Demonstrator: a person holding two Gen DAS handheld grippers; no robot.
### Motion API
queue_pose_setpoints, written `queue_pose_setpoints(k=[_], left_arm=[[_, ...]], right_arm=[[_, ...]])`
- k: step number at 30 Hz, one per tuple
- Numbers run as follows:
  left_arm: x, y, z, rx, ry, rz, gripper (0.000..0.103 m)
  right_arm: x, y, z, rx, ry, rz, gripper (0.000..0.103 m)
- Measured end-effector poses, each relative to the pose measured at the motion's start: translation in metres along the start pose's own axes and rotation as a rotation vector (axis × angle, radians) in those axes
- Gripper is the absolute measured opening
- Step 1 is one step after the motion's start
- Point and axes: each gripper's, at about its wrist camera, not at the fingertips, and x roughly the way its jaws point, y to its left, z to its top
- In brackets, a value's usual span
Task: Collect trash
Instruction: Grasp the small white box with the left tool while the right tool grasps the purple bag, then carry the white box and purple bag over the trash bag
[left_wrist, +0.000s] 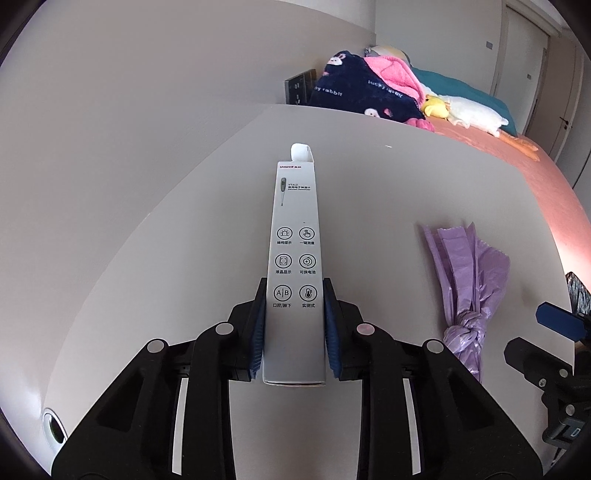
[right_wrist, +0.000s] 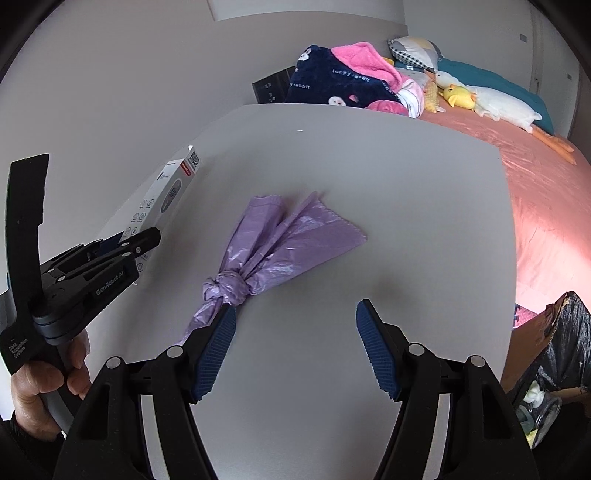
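Observation:
My left gripper (left_wrist: 294, 295) is shut on a long white thermometer box (left_wrist: 295, 254), which points away over the grey table (left_wrist: 184, 221). The box (right_wrist: 168, 195) and the left gripper (right_wrist: 136, 240) also show at the left of the right wrist view. A knotted purple plastic bag (right_wrist: 273, 240) lies flat on the table; it also shows in the left wrist view (left_wrist: 469, 280), to the right of the box. My right gripper (right_wrist: 295, 314) is open and empty, with its left fingertip beside the bag's knot.
A cardboard box lined with a black trash bag (right_wrist: 554, 354) stands off the table's right edge, with some trash inside. A bed with a pink sheet (right_wrist: 546, 206), blankets and a plush goose (right_wrist: 495, 103) lies beyond the table. A wall (left_wrist: 129, 92) runs along the left.

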Motion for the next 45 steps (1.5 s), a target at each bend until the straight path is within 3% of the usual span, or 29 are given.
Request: queue_pose_setpoints(k=[14,18,22,29,45], left_arm=[[-0.034,0.055,-0.037,-0.155,-0.021,0.066,0.027],[-0.04,0.059,-0.042,-0.166,-0.028,0.065,0.027],[-0.042,0.056,-0.048,-0.167,-0.023,0.062,0.027],[-0.043,0.047,-0.054,-0.182,-0.018,0.038,0.027],[-0.071,0.004,-0.065,-0.176,-0.032,-0.005,0.027]], right_arm=[[0.027,0.052,0.005,-0.08,0.01,-0.056,0.068],[0.028,0.062,-0.002,-0.143,0.023,-0.058,0.033],[0.024,0.065,-0.008,-0.181,0.021,-0.03,0.025],[0.01,0.059,-0.014,-0.18,0.053,0.03,0.023],[-0.048,0.028,-0.03,-0.184,-0.007,0.061,0.023]])
